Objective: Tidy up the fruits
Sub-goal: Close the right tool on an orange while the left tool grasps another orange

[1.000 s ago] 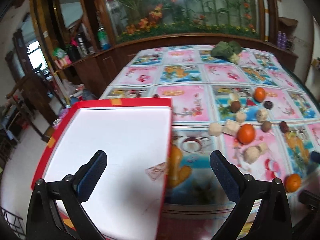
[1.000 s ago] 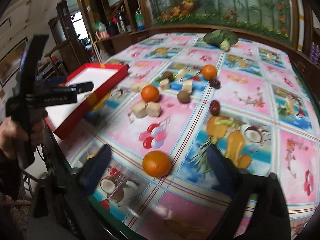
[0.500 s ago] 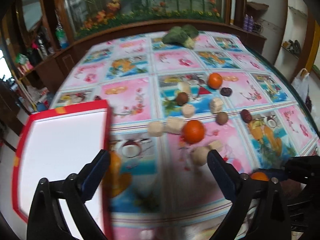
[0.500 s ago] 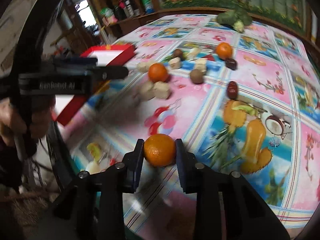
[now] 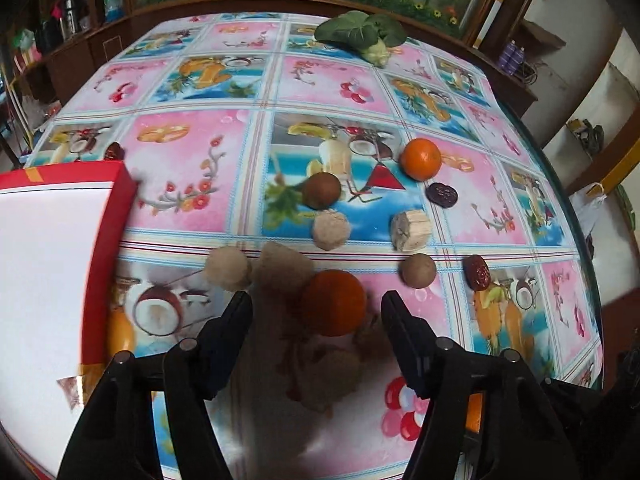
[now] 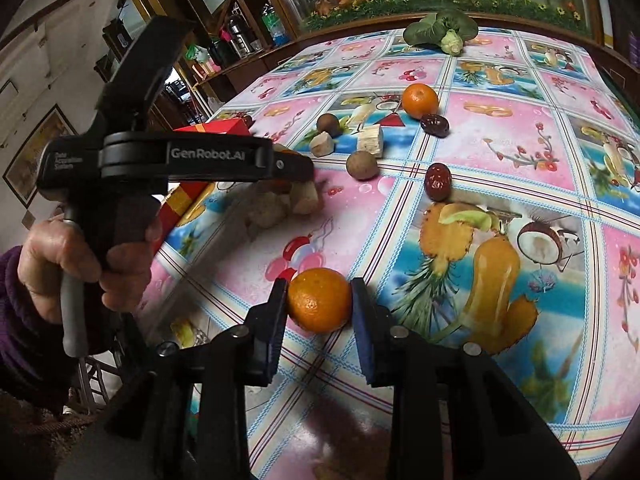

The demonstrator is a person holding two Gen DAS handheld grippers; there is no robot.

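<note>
My right gripper is shut on an orange close to the table's near edge; I cannot tell whether the fruit is lifted off the cloth. My left gripper is open, and a second orange lies between its fingertips, untouched. A third orange sits farther back. The red tray with a white inside lies left of the left gripper. In the right wrist view, a person's hand holds the left gripper low over the beige chunks.
Scattered on the fruit-print cloth are beige chunks, round brown fruits and dark red dates. A leafy green vegetable lies at the far side. A wooden cabinet runs behind the table.
The left gripper swung right from over the tray and came down around the middle orange. The right gripper shut on the near orange and still holds it.
</note>
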